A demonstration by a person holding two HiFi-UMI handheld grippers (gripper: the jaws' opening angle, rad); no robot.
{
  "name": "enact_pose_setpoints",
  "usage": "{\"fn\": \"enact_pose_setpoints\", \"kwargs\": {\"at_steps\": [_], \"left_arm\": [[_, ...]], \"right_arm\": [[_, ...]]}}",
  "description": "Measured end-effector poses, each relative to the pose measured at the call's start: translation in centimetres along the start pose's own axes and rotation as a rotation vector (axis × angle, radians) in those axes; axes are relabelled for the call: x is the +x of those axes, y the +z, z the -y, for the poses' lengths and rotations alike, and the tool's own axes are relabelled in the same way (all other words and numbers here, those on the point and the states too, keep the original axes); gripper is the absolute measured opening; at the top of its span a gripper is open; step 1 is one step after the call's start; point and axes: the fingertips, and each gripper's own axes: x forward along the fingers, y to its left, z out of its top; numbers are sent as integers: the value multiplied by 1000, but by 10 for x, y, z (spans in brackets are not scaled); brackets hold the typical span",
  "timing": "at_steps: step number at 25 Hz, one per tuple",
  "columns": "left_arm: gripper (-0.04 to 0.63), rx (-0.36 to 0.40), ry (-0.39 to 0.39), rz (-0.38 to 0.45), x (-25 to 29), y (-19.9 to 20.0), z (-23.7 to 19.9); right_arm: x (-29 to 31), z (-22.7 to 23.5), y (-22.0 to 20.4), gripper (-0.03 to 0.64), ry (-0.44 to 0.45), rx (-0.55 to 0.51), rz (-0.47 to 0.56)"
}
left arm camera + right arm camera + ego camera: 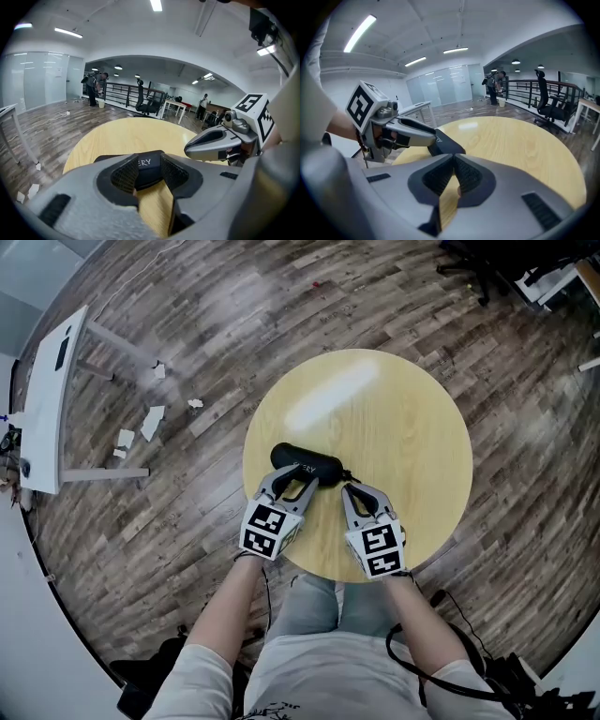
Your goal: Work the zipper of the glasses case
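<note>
**Open-plan office, round table, glasses case about to get worked**

Wood-plank floor (234, 315) all around, a few paper scraps (150, 423) lying on it, and a small round, light wooden table (403, 427) right in front of the seated person. Further back you can spot a railing, an office chair (546, 101) and a couple of people (93, 86) standing about.

The black case (307, 463) lies flat on the near-left part of the table, long side running left to right, with a small black tab (346, 474) poking out of its right end.

The left hand-held gripper (298, 477) is angled down onto the case, jaws roughly half apart with the near side of the case sitting between the pads. Can't say if the pads actually press on it, looks more like straddling.

The right hand-held gripper (350, 488) sits just beside that tab, tips closed together with nothing in them.
</note>
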Motion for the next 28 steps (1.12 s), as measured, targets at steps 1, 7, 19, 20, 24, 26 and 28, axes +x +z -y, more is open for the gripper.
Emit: {"fn": "enact_pose_setpoints", "kwargs": {"at_steps": [1,7,19,20,24,26,28], "left_arm": [[130,2,-3,-9,3,-2,-2],[130,7,-25,-8,14,7,-9],[130,49,-49,-18,25,21,-15],[130,52,-50,-21,26,20,-15],[130,56,-56,-29,23,19,-14],[130,61,-58,-36,21,16,-13],[130,65,-56,-49,17,8,-13]], "right_arm": [[2,6,-1,-10,-9,-13,-7],[19,20,-4,52,-14,-179,-65],[49,34,-17,52,68,-306,-188],[48,37,-17,52,74,-316,-192],[45,51,-14,52,78,-422,-198],[47,51,-14,52,118,-494,-209],[51,42,-17,52,175,-581,-229]]}}
